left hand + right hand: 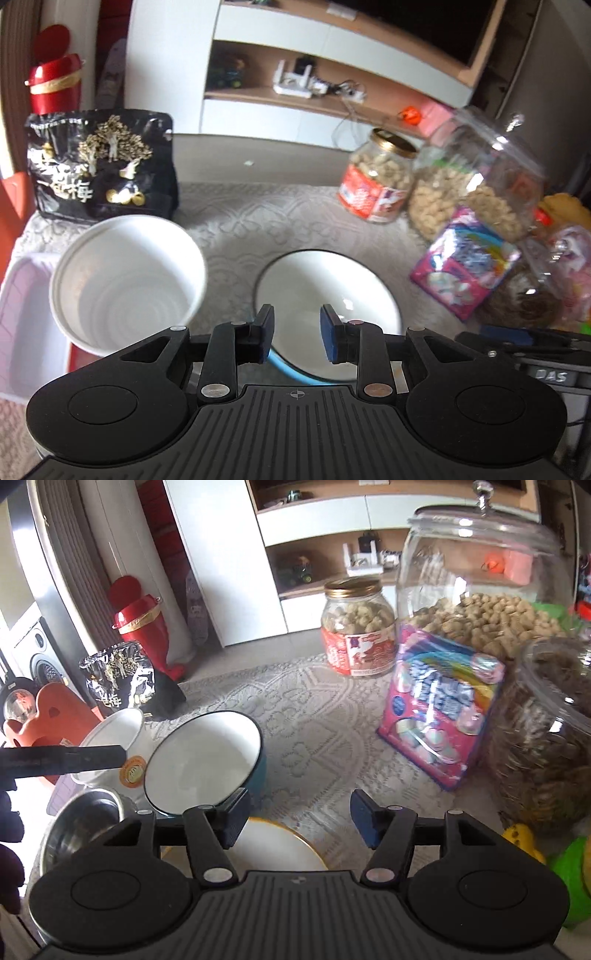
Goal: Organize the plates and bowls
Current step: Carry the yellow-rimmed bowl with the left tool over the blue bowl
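Note:
A blue bowl with a white inside (325, 291) sits on the lace tablecloth, just ahead of my left gripper (296, 338), which is open and empty above its near rim. A white paper bowl (125, 280) stands to its left. In the right wrist view the blue bowl (203, 760) is tilted, ahead and left of my right gripper (295, 821), which is open and empty over a white plate with a yellow rim (273, 849). A steel bowl (85, 827) sits at the lower left, and the white paper bowl (114, 731) lies behind it.
A black snack bag (99, 166) stands at the back left and a white tray (26, 314) lies at the left edge. Peanut jars (356, 627), a large glass jar (476, 590), a pink box (439, 705) and a seed jar (546, 738) crowd the right side.

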Demonstrator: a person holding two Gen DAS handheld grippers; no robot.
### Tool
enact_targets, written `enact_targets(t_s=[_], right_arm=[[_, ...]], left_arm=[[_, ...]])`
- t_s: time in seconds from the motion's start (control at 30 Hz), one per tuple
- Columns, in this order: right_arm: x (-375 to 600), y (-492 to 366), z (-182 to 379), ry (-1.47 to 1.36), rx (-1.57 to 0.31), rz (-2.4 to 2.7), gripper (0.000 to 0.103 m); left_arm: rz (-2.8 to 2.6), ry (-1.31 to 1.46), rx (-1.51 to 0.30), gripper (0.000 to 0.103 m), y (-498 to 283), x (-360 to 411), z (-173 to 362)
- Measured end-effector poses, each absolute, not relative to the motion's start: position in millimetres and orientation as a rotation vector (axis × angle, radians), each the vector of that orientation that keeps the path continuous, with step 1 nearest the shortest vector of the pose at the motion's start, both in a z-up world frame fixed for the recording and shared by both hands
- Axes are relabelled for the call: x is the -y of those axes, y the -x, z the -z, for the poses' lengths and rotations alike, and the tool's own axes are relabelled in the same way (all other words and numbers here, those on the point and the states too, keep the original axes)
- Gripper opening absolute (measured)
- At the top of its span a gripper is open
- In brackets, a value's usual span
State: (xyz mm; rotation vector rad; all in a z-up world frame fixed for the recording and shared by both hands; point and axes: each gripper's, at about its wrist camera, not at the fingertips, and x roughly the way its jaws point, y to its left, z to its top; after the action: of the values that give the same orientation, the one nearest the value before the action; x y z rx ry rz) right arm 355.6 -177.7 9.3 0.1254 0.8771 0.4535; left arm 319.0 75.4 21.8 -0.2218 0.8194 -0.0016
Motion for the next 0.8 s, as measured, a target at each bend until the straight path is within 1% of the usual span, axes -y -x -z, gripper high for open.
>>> enact_targets(t_s=[0.1,0.17,0.2,0.27,0.33,0.4,0.43,0.5,0.7,0.8], right_arm=[[156,-392,5,-0.204,-0.982,-0.448,0.059],[142,-412,19,-0.252,-1.068,-0.457,0.053],[137,-419,27,-0.274,-1.107,-0.459,0.047],[127,-428,40,-0.292,-1.162,-0.464,0.043],[120,-431,48,-0.280,-1.190,-0.468,0.035],[116,-430,53,-0.267,-1.203,-0.478,0.034],[115,-430,56,-0.261,-1.212,-0.480,0.031],[116,-432,61,-0.262,-1.228,-0.482,0.029],[114,-439,74,-0.306,-1.294,-0.537,0.029],[109,-436,73,-0.282,-1.282,-0.529,0.029]], left_arm=[[-0.055,0.178,-0.878,0.030,-349,-83,-6],[-0.057,0.148,-0.919,0.030,-362,-82,4],[-0.050,0.136,-0.939,0.030,-366,-82,9],[-0.043,0.104,-0.967,0.030,-373,-77,19],[-0.034,0.083,-0.986,0.030,-380,-75,28],[-0.011,0.080,-0.998,0.030,-384,-73,33],[0.002,0.077,-0.995,0.030,-384,-72,34],[0.020,0.069,-0.998,0.031,-387,-68,37],[0.010,0.014,-1.005,0.032,-400,-61,43],[0.010,0.015,-1.016,0.032,-404,-61,47]])
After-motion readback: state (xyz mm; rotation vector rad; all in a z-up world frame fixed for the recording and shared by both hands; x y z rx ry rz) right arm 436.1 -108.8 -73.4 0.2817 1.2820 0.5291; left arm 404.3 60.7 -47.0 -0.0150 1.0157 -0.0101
